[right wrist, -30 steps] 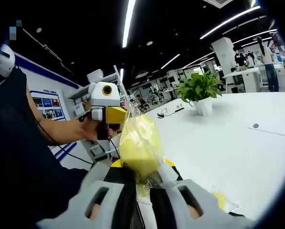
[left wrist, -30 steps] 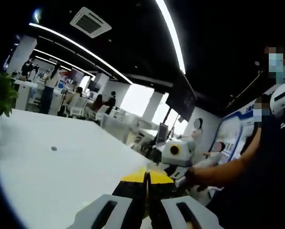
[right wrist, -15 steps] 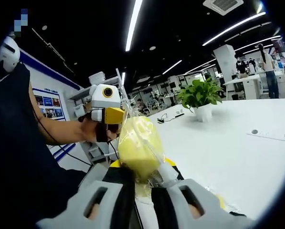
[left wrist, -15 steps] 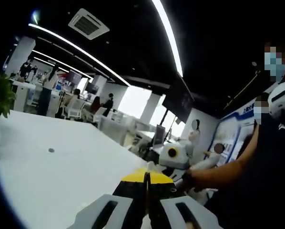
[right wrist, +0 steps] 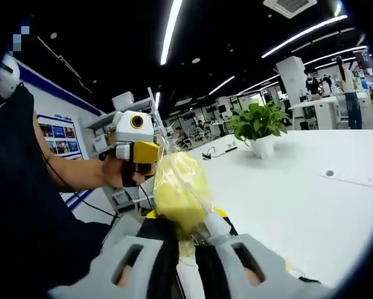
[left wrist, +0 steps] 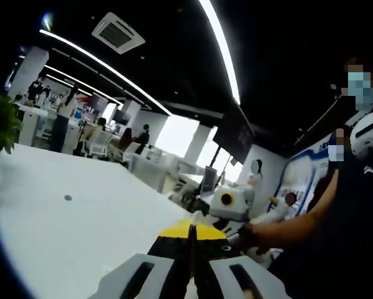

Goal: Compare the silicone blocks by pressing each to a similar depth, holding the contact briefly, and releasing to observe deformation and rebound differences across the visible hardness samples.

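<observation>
An open-plan office with a dark ceiling, long strip lights and people at distant desks surrounds a broad white table (left wrist: pixel 80 230).

In the left gripper view, a dark green plant edge (left wrist: pixel 2 121) sits at the far left, a small dark round spot (left wrist: pixel 68 198) marks the tabletop, and the left gripper (left wrist: pixel 191 233) rises from the bottom with its yellow-tipped black jaws pressed together, nothing visible between them. To its right the person's forearm (left wrist: pixel 292 227) reaches in, holding the other tool, whose white and yellow body (left wrist: pixel 229 202) shows beyond the jaw tips.

In the right gripper view, the person's dark sleeve (right wrist: pixel 18 187) takes the left side, and their hand (right wrist: pixel 121 174) holds the left gripper up at chest height. Just right of it, the right gripper (right wrist: pixel 185 232) is clamped on a soft yellow silicone block in a clear plastic bag (right wrist: pixel 177 190), held in the air above the table edge; the block seems squeezed at its lower end, though the wrapping blurs this. Farther right stands a green leafy potted plant in a white pot (right wrist: pixel 260 128), well apart, and a flat white plate with a dark dot (right wrist: pixel 345 176) lies on the tabletop.
</observation>
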Demonstrator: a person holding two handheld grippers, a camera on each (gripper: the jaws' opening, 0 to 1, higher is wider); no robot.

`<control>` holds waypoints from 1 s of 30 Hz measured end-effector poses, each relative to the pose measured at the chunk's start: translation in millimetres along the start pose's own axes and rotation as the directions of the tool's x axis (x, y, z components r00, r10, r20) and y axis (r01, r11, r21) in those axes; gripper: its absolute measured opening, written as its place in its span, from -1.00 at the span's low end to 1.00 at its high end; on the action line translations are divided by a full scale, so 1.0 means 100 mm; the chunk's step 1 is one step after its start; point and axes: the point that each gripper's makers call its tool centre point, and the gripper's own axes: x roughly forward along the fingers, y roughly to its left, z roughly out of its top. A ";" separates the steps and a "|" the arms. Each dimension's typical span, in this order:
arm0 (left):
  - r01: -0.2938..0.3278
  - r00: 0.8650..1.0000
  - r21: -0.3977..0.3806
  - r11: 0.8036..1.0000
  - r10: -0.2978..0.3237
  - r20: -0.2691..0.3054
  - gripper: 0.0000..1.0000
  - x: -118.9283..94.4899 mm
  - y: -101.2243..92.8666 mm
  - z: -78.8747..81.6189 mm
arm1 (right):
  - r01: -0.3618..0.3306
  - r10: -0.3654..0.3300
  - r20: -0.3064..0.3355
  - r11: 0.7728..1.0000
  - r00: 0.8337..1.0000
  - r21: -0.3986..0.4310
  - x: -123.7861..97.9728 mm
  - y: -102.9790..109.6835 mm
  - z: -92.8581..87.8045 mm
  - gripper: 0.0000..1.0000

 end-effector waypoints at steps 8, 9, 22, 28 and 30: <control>-0.015 1.000 0.016 1.000 0.014 0.025 -1.00 -0.05 0.02 0.13 | 0.064 -0.064 -0.011 0.997 0.998 -0.045 0.04 -0.11 0.00 -0.23; -0.018 0.999 0.015 1.000 0.017 0.039 -1.00 -0.06 0.03 0.17 | 0.082 -0.082 -0.003 0.996 0.997 -0.042 0.03 -0.15 0.01 -0.09; -0.035 0.997 0.002 0.999 0.034 0.066 -1.00 -0.13 0.17 0.30 | 0.398 -0.393 0.068 0.910 0.917 -0.114 -0.43 -0.82 0.18 0.93; -0.043 0.996 -0.021 0.999 0.045 0.073 -1.00 -0.13 0.23 0.28 | 0.506 -0.505 0.050 0.848 0.862 -0.155 -0.75 -0.97 0.08 0.93; -0.055 0.996 -0.034 0.998 0.057 0.071 -1.00 -0.14 0.28 0.26 | 0.537 -0.536 0.055 0.826 0.842 -0.168 -0.84 -0.98 0.02 0.93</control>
